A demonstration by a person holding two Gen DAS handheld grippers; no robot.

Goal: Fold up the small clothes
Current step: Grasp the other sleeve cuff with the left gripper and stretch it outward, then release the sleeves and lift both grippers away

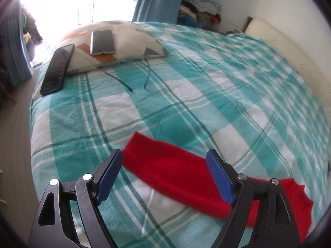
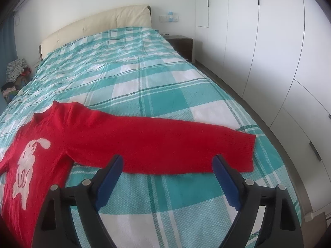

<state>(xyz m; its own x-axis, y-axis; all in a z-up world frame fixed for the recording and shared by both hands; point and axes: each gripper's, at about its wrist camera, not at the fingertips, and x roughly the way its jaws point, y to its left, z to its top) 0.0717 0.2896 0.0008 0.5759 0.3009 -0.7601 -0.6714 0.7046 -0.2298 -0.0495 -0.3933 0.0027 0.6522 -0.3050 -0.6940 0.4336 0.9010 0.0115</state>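
Bedroom, checked teal bedspread (image 2: 157, 86), with a red sweater (image 2: 86, 132) spread flat on it and both grippers held apart above it.

Seen from the right gripper (image 2: 167, 166), the sweater lies just ahead: its right sleeve (image 2: 186, 144) stretches across between and beyond the blue pads (image 2: 112, 175), cuff past the right-hand pad, while the body with a white rabbit motif (image 2: 26, 165) sits off to the left; the jaws stand wide, nothing pinched. The left gripper (image 1: 165, 163) likewise gapes, with the other sleeve (image 1: 175, 171) lying on the bedspread (image 1: 206, 95) between its pads (image 1: 219, 175), not gripped. Farther ahead of that gripper, to the left, a patterned pillow (image 1: 132, 41) carries a phone (image 1: 102, 41), a second phone (image 1: 58, 70) leaning beside it. Beyond the right gripper are a cream headboard (image 2: 99, 24) and white wardrobes (image 2: 269, 41) to its right.
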